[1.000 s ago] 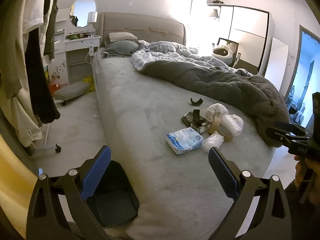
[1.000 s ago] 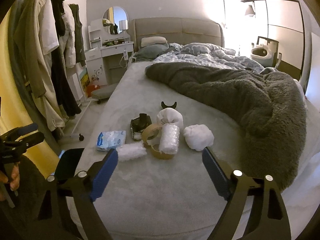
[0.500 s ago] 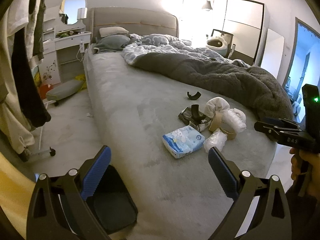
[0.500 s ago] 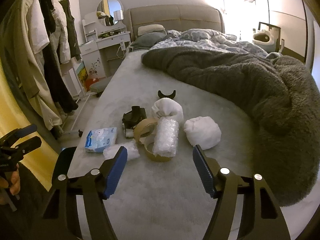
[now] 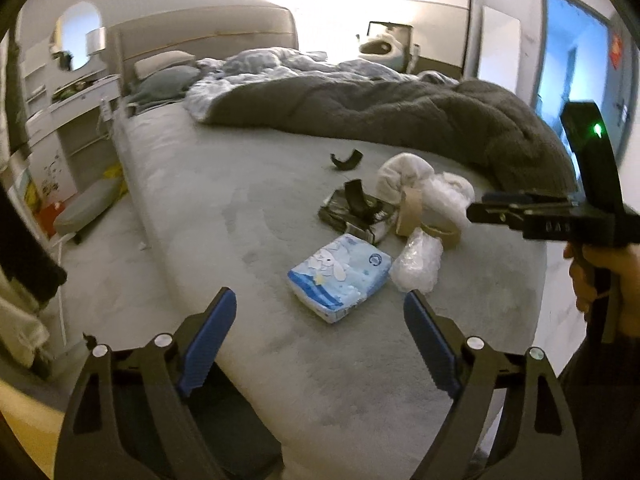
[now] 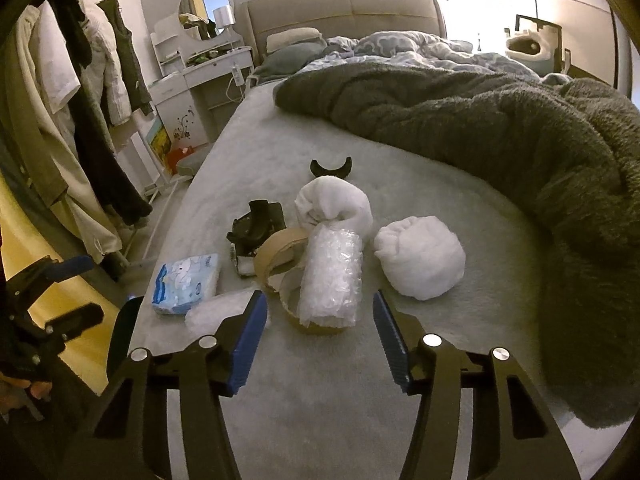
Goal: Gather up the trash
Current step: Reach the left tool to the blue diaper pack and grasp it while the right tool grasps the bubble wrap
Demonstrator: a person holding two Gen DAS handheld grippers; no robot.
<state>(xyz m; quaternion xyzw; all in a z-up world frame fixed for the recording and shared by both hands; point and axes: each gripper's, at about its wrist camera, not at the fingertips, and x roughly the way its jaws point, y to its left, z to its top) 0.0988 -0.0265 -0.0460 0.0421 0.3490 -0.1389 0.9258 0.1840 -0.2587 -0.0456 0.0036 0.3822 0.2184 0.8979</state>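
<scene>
Trash heaped mid-bed (image 6: 400, 380): bubble-wrap roll (image 6: 332, 276) dead ahead at twelve o'clock of the right tongs (image 6: 318, 340), long axis running twelve to six straight toward them, lying on a tape ring (image 6: 280, 246), tissue pack (image 5: 340, 276) at twelve o'clock of the left tongs (image 5: 320, 340). Right tongs just narrowed yet spread around nothing, roll beyond the tips; left tongs just eased in a little, wide apart and empty. Nearer to the roll, by this reading: the right hand.
</scene>
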